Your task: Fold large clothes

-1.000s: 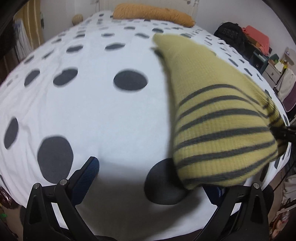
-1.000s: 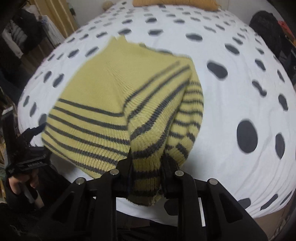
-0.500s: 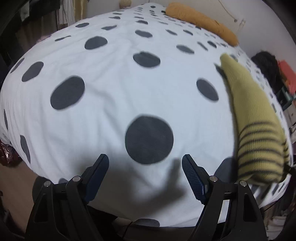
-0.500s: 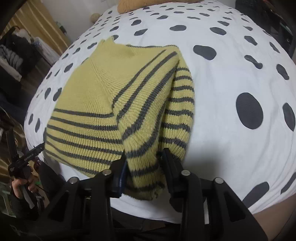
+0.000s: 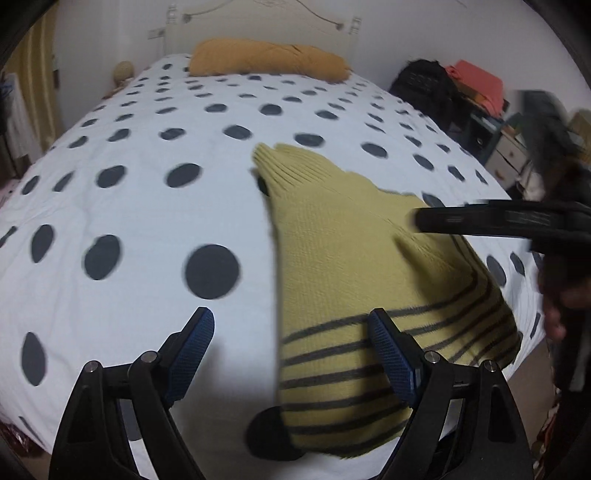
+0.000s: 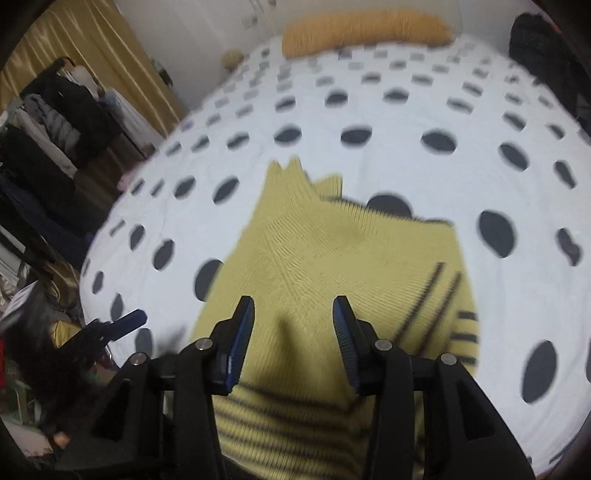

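Yellow striped sweater (image 6: 332, 258) lies folded on the dotted bedspread (image 5: 129, 221).

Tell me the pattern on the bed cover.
White with dark grey dots; the bed cover shows best in the left wrist view.

The right gripper (image 6: 293, 334) hangs over a folded yellow sweater (image 6: 332, 258) with dark stripes, which lies on a bed (image 6: 406, 166) covered in a white, dark-dotted sheet. Its jaws have just been opening and stand apart, with nothing pressed between the blue pads (image 6: 242, 339). At nine o'clock the left gripper (image 6: 118, 325) shows at the bed's edge. An orange bolster pillow (image 6: 365, 31) lies at twelve o'clock, and hanging clothes (image 6: 48, 122) crowd ten o'clock.
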The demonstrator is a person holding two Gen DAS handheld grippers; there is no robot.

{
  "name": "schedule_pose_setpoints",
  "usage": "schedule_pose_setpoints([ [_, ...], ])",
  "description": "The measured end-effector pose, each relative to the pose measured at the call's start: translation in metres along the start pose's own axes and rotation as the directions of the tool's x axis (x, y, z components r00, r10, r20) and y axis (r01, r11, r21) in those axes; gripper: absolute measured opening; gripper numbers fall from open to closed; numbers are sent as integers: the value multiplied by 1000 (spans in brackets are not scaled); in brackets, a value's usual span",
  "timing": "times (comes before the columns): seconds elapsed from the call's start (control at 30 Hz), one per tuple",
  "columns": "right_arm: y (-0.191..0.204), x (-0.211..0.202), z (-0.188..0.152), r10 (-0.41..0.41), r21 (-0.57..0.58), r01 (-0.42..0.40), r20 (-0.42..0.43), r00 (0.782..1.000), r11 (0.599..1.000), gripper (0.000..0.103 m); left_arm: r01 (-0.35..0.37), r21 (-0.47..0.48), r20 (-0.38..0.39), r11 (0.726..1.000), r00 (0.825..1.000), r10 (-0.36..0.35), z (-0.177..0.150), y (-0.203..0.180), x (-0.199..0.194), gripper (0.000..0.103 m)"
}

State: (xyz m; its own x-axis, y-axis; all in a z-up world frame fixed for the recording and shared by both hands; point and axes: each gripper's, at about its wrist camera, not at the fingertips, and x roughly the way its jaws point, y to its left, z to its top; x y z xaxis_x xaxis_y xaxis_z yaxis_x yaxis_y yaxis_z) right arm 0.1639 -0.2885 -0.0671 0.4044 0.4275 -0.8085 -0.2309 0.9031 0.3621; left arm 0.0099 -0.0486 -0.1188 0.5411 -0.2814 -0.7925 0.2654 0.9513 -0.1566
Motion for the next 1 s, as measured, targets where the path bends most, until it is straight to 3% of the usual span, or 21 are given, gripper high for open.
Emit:
schedule_pose_setpoints([
  [0.07,-25,41,-3,-32,72,40,-108,994,997,44,57,4,-32,998,998,-57,-6,-5,17,86],
  [0.13,-41,47,-10,-25,32,28,-72,997,999,39,130,-69,-86,989,987,-136,-11,1,36,89],
  [0.2,-54,36,-13,-27,59,30,-53,998,998,34,155,-130,-139,979,975,-173,-15,7,54,100],
  [0.23,-58,33,-14,-66,50,68,-49,997,996,15,151,-145,-137,978,976,-171,-17,9,58,103],
  [0.27,-64,31,-16,-120,45,122,-40,992,992,5,155,-151,-122,976,977,-174,-20,9,59,103],
  [0.3,-70,29,-20,-96,81,98,-29,995,992,4,142,-140,-111,980,981,-158,-21,7,55,103],
  [0.37,-74,22,-20,-51,119,52,-3,999,992,5,114,-103,-88,988,988,-124,-16,4,42,95],
  [0.43,-56,2,-24,-94,86,90,42,995,992,9,114,-72,-62,991,991,-118,0,2,21,80],
  [0.53,-29,-32,-40,-30,45,25,108,994,999,13,126,-32,-19,991,992,-127,34,-1,-6,80],
  [0.57,-24,-39,-50,-19,40,15,109,994,999,17,121,-12,-12,993,993,-121,45,-4,-11,80],
  [0.63,-18,-39,-67,-1,30,-1,85,996,1000,37,103,38,-2,994,995,-103,68,-15,-15,80],
  [0.67,-17,-34,-77,-6,22,4,65,998,1000,37,107,53,-4,993,994,-106,77,-21,-13,80],
  [0.73,-24,-11,-94,-52,9,52,5,999,999,35,131,67,-42,989,991,-129,94,-34,4,81],
  [0.83,-31,-6,-109,-45,-30,47,58,997,998,35,191,66,-190,979,966,-176,95,-48,55,82],
  [0.87,-31,-8,-111,-52,-23,53,57,997,998,35,182,72,-229,981,960,-161,89,-50,70,82],
  [0.9,-32,-9,-112,-55,-19,56,62,997,998,35,111,113,-236,987,968,-81,79,-54,87,83],
  [0.97,-32,-9,-116,-52,-21,54,83,995,998,35,4,223,-219,975,975,46,60,-64,107,90],
  [1.0,-33,-7,-117,-56,-24,58,86,995,998,34,-23,237,-188,971,980,69,54,-67,108,90],
])
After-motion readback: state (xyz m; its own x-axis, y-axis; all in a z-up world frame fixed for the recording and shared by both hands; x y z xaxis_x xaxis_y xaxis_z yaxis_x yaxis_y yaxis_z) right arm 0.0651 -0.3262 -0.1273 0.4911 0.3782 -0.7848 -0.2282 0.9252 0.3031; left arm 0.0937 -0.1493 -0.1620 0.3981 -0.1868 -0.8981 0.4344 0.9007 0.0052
